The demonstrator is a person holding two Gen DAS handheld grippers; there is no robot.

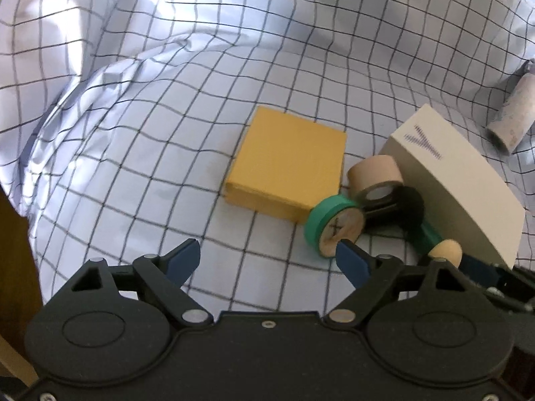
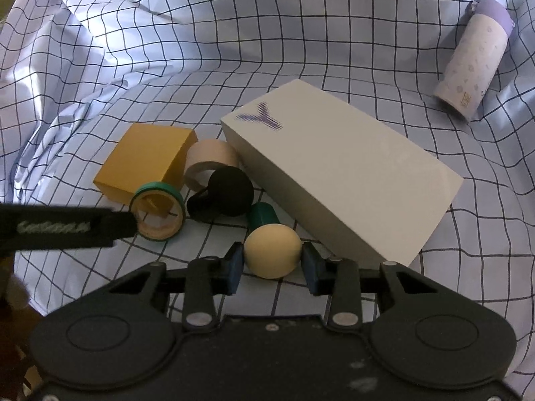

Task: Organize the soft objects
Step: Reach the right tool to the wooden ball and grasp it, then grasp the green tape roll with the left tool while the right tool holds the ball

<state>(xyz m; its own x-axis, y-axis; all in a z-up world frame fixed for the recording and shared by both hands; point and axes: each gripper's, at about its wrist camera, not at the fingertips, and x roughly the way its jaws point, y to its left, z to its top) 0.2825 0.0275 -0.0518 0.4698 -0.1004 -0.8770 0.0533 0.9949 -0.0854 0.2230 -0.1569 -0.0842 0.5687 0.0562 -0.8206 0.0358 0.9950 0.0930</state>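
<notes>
A checked cloth [image 1: 167, 153] covers the surface. On it lie a yellow block [image 1: 287, 163], a beige tape roll [image 1: 374, 177], a green tape roll [image 1: 334, 225], a black round piece [image 2: 230, 195] and a green-stemmed piece with a cream ball end [image 2: 272, 254]. My left gripper [image 1: 267, 257] is open, its right finger [image 1: 351, 260] touching the green roll. My right gripper [image 2: 271, 265] straddles the cream ball, its pads [image 2: 235, 264] close to it with small gaps showing. The yellow block [image 2: 147, 163] and green roll [image 2: 157, 215] show in the right wrist view too.
A white box [image 2: 334, 173] with a purple mark lies right of the small pieces. A pale purple patterned cylinder [image 2: 471, 56] lies at the far right. The cloth rises in folds at the back and left. The left gripper's finger [image 2: 67, 227] crosses the right view.
</notes>
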